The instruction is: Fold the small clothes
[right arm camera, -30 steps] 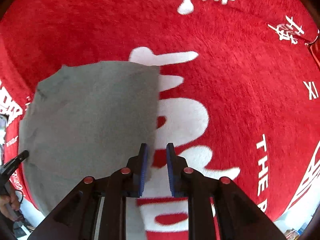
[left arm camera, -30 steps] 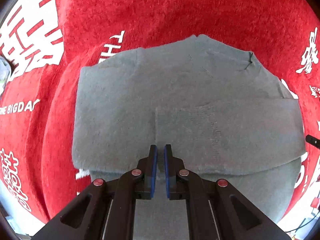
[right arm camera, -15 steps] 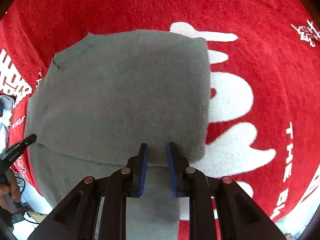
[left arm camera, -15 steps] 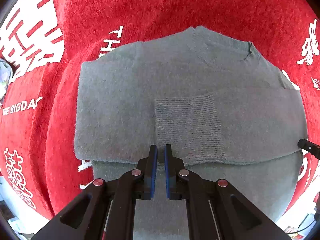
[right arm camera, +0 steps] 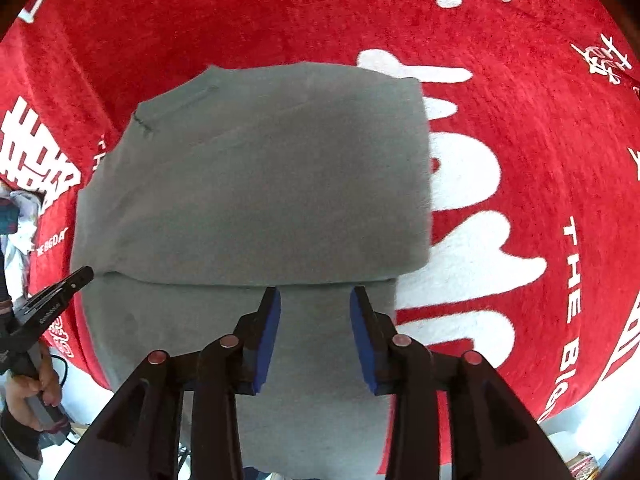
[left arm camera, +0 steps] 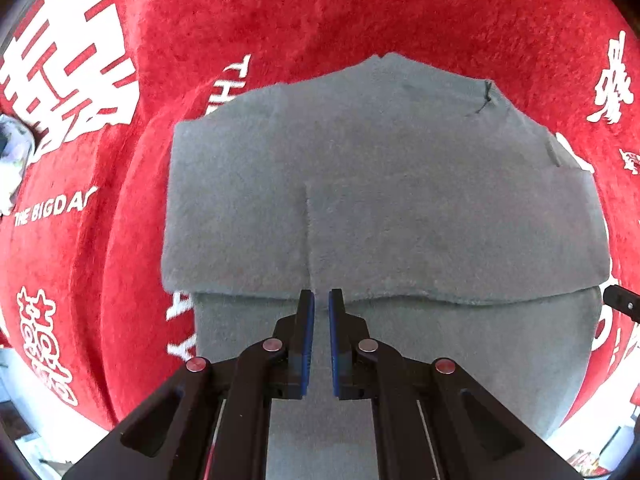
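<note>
A gray sweater (left arm camera: 400,216) lies flat on a red cloth (left arm camera: 360,12) with big white letters. Its sleeves are folded across the front, and their lower edge makes a line across the body. The neck hole is at the far end. The left gripper (left arm camera: 321,308) hangs over the near part of the sweater, right at that sleeve edge. Its two blue fingers are almost together, with only a thin gap, and they hold nothing. The right gripper (right arm camera: 315,300) is over the sweater's near part too, close to its right side. Its fingers are wide apart and hold nothing.
</note>
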`<state>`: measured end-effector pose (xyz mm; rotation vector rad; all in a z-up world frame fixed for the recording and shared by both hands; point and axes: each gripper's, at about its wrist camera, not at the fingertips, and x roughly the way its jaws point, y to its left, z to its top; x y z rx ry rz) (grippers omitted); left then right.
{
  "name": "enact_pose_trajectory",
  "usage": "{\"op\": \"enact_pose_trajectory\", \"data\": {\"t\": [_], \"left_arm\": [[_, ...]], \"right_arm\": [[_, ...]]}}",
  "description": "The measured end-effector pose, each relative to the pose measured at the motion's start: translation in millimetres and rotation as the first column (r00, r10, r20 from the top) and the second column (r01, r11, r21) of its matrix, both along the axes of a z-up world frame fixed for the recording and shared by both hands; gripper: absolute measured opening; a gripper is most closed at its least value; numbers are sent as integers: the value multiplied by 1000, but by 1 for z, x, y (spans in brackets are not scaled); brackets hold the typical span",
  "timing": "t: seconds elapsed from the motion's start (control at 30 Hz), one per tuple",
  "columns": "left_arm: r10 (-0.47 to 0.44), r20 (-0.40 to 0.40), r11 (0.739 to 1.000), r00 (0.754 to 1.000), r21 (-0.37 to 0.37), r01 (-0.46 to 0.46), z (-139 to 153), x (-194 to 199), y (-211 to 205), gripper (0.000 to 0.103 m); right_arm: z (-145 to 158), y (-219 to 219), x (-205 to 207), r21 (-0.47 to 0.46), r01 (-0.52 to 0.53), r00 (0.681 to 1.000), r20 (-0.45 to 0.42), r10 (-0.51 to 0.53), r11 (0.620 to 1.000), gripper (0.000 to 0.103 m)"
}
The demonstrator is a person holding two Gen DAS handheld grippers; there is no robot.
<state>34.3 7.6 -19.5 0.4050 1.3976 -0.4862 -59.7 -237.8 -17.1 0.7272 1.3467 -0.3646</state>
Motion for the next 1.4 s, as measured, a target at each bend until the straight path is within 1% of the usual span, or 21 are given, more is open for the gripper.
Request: {"op": "enact_pose_trajectory", "data": {"t": [0.07, 0.1, 0.13, 0.17, 0.2, 0.23, 0.27, 0.37, 0.4, 0.5, 0.57, 0.67, 0.73, 0.77, 0.87, 1.03, 1.1, 1.17, 1.23, 1.3, 1.4], "left_arm": [[16, -20, 1000, 1000, -8, -16, -1, 0, 3, 8], [21, -18, 1000, 1000, -10, -21, -1, 0, 4, 9], [24, -12, 1000, 1000, -5, -24, 0, -1, 6, 13], [28, -4, 1000, 1000, 5, -28, 0, -2, 8, 52], [41, 10, 999, 999, 29, -42, 0, -2, 9, 103], [55, 44, 997, 998, 50, -57, 3, -3, 11, 101], [51, 56, 997, 997, 54, -54, 6, -5, 12, 102], [43, 67, 998, 997, 51, -46, 11, -8, 14, 102], [39, 69, 998, 997, 55, -43, 13, -9, 14, 102], [44, 77, 995, 996, 85, -50, 14, -10, 16, 102], [54, 78, 994, 996, 93, -61, 13, -11, 17, 102], [65, 72, 993, 995, 90, -71, 9, -9, 20, 102], [53, 71, 993, 996, 98, -60, 8, -10, 21, 102], [50, 66, 994, 997, 97, -56, 7, -10, 22, 102], [44, 47, 995, 998, 90, -49, 5, -9, 25, 102], [34, 28, 997, 999, 70, -36, 4, -8, 31, 102], [31, 29, 997, 999, 65, -33, 5, -8, 33, 102], [37, 35, 998, 999, 58, -39, 5, -7, 38, 102], [48, 32, 998, 998, 45, -50, 5, -5, 44, 102], [65, 32, 997, 997, 35, -66, 5, -1, 52, 102], [98, 29, 995, 995, 34, -99, 5, 4, 66, 102]], "right_arm": [[2, 5, 0, 2, 0, 1000, 7, 0, 1000, 43], [2, 8, 1, 6, 0, 1000, 11, -1, 1000, 46], [2, 12, 4, 10, 1, 1000, 14, -1, 1000, 49], [3, 15, 4, 12, 2, 1000, 19, -2, 1000, 51], [0, 20, 9, 13, 2, 1000, 23, -2, 1000, 54], [1, 23, 10, 13, 1, 1000, 26, -1, 1000, 56], [2, 26, 10, 12, -1, 1000, 26, 0, 1000, 57], [1, 35, 13, 11, -9, 1000, 29, 8, 1000, 62], [1, 37, 13, 11, -11, 1000, 28, 10, 1000, 66], [2, 45, 13, 6, -11, 1000, 30, 11, 1000, 72], [5, 50, 14, -9, -10, 999, 36, 10, 1000, 82], [11, 57, 15, -44, -12, 998, 61, 15, 999, 84], [12, 60, 16, -41, -17, 997, 69, 20, 999, 95], [12, 61, 16, -37, -19, 997, 72, 22, 999, 102], [11, 65, 18, -24, -28, 997, 72, 30, 999, 103], [8, 74, 24, 27, -42, 997, 61, 40, 999, 103], [5, 78, 31, 69, -36, 997, 74, 31, 997, 103], [1, 82, 39, 132, -21, 995, 96, 8, 991, 103], [-6, 88, 53, 234, 5, 991, 129, -36, 972, 103], [-18, 97, 72, 359, 32, 981, 166, -98, 933, 103], [-39, 113, 102, 521, 65, 960, 202, -196, 851, 103]]}}
